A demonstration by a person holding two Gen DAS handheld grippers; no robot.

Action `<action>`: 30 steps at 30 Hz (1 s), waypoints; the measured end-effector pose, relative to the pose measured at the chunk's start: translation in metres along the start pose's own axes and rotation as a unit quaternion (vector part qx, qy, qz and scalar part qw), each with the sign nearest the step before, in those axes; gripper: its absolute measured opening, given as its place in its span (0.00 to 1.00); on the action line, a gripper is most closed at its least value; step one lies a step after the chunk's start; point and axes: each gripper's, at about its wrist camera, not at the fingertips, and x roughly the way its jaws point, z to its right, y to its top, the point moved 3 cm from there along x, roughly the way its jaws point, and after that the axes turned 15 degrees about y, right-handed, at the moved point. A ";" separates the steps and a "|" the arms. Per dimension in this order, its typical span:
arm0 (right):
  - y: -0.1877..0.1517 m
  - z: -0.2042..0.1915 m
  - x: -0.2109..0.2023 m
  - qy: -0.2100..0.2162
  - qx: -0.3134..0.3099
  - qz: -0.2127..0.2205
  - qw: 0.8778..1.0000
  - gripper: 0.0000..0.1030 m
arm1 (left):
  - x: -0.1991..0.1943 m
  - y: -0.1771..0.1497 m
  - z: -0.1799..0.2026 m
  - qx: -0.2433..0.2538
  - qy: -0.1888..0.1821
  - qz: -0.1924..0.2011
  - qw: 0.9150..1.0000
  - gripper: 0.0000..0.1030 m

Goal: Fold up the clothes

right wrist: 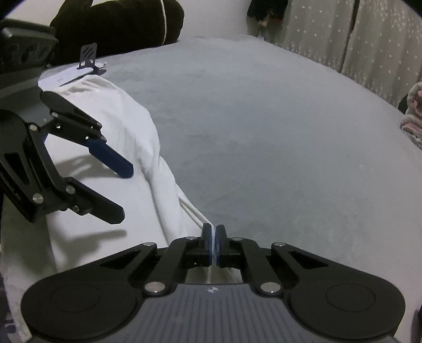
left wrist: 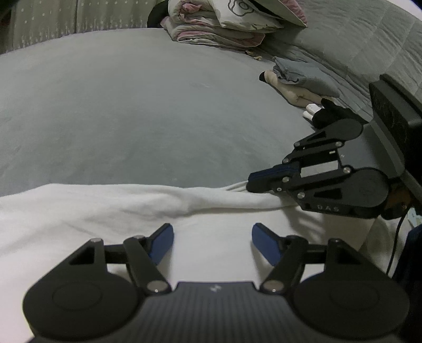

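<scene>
My right gripper (right wrist: 213,238) is pitched down toward the bed, jaws clamped tight on a thin edge of the white garment (right wrist: 110,137); a sliver of white cloth shows between the blue pads (right wrist: 209,237). Seen from the left wrist, that same gripper (left wrist: 257,182) comes in from the garment's right side, nose low, pinching the fabric where it gathers into a narrow ridge.

My left gripper (left wrist: 213,240) also tilts downward, jaws standing wide apart over the garment with nothing between them. Its blue pads (left wrist: 163,242) sit above flat white cloth; I cannot tell whether they touch it. From the right wrist, the left gripper (right wrist: 120,190) hovers over the garment's smooth middle, casting a shadow on it.

The white garment lies spread on the grey bedspread (left wrist: 132,118), along its near edge. One long rumpled fold runs across the garment, ending at the right gripper's pinch point.

Further from the garment, on its right: a small stack of folded clothes (left wrist: 303,79), grey on top of beige, with a black item just beside it nearer the garment. Beyond that, at the far side of the bedspread, a heap of bedding (left wrist: 224,23) in pink and white. On the garment's far left end, a small dark stand (right wrist: 88,59) on a white sheet of paper, and behind it a dark bulky cushion-like shape (right wrist: 118,23).
</scene>
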 end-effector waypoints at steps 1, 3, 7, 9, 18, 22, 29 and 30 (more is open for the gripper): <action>0.001 -0.001 0.000 -0.003 -0.004 0.003 1.000 0.05 | 0.000 0.000 0.000 0.000 -0.001 0.000 1.000 0.67; 0.002 -0.004 0.001 -0.003 -0.023 0.001 1.000 0.20 | 0.000 0.000 -0.001 -0.001 -0.002 -0.001 1.000 0.67; 0.007 -0.007 0.003 0.004 -0.053 0.005 0.999 0.32 | 0.000 0.001 -0.002 -0.003 -0.004 -0.003 1.000 0.67; 0.011 -0.009 0.007 0.014 -0.066 0.004 0.998 0.32 | 0.001 0.001 -0.002 -0.004 -0.006 -0.003 1.000 0.67; 0.037 -0.009 0.034 0.046 -0.111 -0.003 0.993 0.31 | 0.002 0.001 -0.002 -0.001 -0.003 -0.005 1.000 0.66; 0.037 -0.005 0.038 0.049 -0.095 0.007 0.994 0.30 | 0.003 0.003 -0.005 -0.012 -0.011 -0.011 1.000 0.66; 0.034 -0.013 0.035 0.100 -0.113 0.001 0.989 0.30 | -0.004 0.003 -0.008 0.003 -0.011 -0.016 1.000 0.67; 0.034 -0.015 0.034 0.099 -0.121 -0.001 0.988 0.30 | -0.008 0.005 -0.014 -0.003 -0.014 -0.008 1.000 0.67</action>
